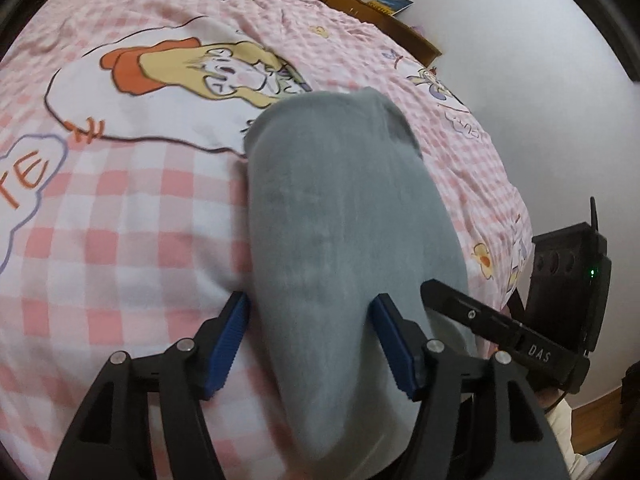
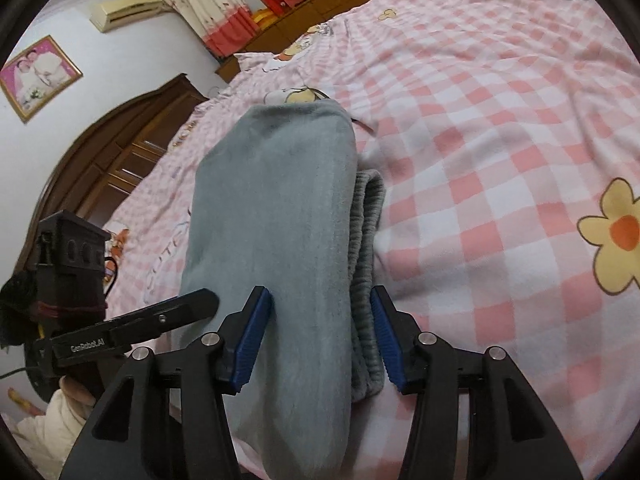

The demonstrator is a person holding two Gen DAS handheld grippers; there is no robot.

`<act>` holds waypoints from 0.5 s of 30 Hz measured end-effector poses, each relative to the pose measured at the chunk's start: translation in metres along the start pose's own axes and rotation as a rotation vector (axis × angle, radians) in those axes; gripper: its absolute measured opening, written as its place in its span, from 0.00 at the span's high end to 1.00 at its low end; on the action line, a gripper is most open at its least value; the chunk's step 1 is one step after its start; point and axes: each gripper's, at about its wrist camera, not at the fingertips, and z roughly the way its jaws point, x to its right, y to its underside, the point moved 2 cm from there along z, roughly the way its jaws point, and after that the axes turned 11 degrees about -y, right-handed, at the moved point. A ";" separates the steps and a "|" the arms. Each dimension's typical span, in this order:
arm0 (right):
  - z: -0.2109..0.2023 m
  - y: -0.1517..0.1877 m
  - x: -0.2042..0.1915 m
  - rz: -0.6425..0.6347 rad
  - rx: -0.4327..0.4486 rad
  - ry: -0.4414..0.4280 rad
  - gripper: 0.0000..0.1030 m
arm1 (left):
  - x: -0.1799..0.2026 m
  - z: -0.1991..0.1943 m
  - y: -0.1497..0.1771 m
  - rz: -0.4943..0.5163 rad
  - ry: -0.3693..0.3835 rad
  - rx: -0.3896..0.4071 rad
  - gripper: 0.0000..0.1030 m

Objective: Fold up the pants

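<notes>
Pants (image 1: 336,216), grey and folded into a long narrow bundle, lie on the pink checked bed cover (image 1: 132,216). The left gripper (image 1: 310,340) and right gripper (image 2: 322,336) each straddle the bundle's near end, fingers spread open around the fabric, not pinching it. A ribbed waistband (image 2: 366,264) shows along the bundle's right edge.

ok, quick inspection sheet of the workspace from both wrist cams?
Surface: bed with pink checked cartoon sheet, wrinkled.
Job's things: grey pants, folded into a long bundle; ribbed waistband showing on one side.
Clutter: nothing seen on the bed.
Grippers: left gripper and right gripper both open, jaws straddling the bundle.
Cables: thin dark cable at the left unit.
Surroundings: wooden headboard, framed photo, air conditioner, curtains.
</notes>
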 end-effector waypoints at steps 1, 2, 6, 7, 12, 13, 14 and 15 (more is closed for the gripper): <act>0.001 0.000 0.000 -0.001 0.008 -0.006 0.51 | 0.002 0.000 0.000 0.008 -0.004 0.006 0.35; 0.000 0.001 0.000 -0.002 0.014 -0.009 0.53 | 0.005 0.000 0.000 0.021 -0.008 0.013 0.36; -0.004 0.004 -0.001 -0.002 0.049 -0.022 0.63 | 0.015 -0.004 0.000 0.072 -0.038 0.040 0.41; -0.004 0.003 -0.001 0.003 0.055 -0.028 0.65 | 0.016 -0.005 0.000 0.072 -0.043 0.043 0.44; -0.013 0.000 -0.017 -0.012 0.092 -0.033 0.68 | 0.009 -0.016 -0.004 0.018 -0.003 0.048 0.60; -0.015 -0.001 -0.023 -0.025 0.098 -0.035 0.68 | 0.008 -0.020 -0.004 0.010 0.013 0.050 0.64; -0.016 -0.003 -0.028 -0.036 0.102 -0.039 0.68 | 0.007 -0.024 -0.005 0.003 0.029 0.056 0.66; -0.018 -0.004 -0.034 -0.045 0.105 -0.045 0.68 | 0.007 -0.028 -0.006 0.002 0.030 0.064 0.66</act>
